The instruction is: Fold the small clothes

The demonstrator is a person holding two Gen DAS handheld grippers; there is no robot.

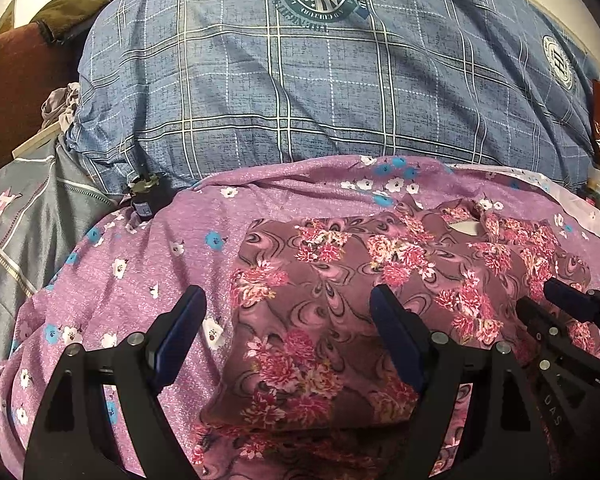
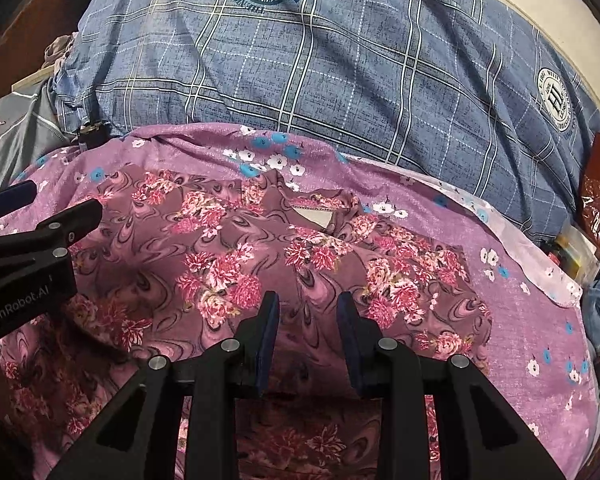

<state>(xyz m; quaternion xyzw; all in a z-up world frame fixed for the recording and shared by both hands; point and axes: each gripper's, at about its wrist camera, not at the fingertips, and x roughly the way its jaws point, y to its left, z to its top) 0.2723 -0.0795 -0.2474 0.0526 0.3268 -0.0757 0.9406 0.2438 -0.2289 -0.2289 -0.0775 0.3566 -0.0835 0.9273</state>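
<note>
The floral garment (image 2: pixel 284 256) lies flat on the purple sheet (image 1: pixel 140 264). Left gripper (image 1: pixel 288 304) gapes wide — empty. Right gripper (image 2: pixel 308 304) stands narrow, gripping nothing.

The right gripper (image 2: pixel 308 300), jaws apart and empty, hangs over the floral garment (image 2: pixel 260 248); the left gripper (image 2: pixel 56 200) is at the garment's left edge.

**Florals on purple, plaid on blue**

The small garment (image 2: pixel 300 264) is mauve with dark swirls and pink-red flower clusters. The sheet (image 1: pixel 172 264) beneath is speckled purple with white and blue blossoms. The far quilt (image 1: pixel 300 80) is blue plaid with white lines and teal crests.
</note>
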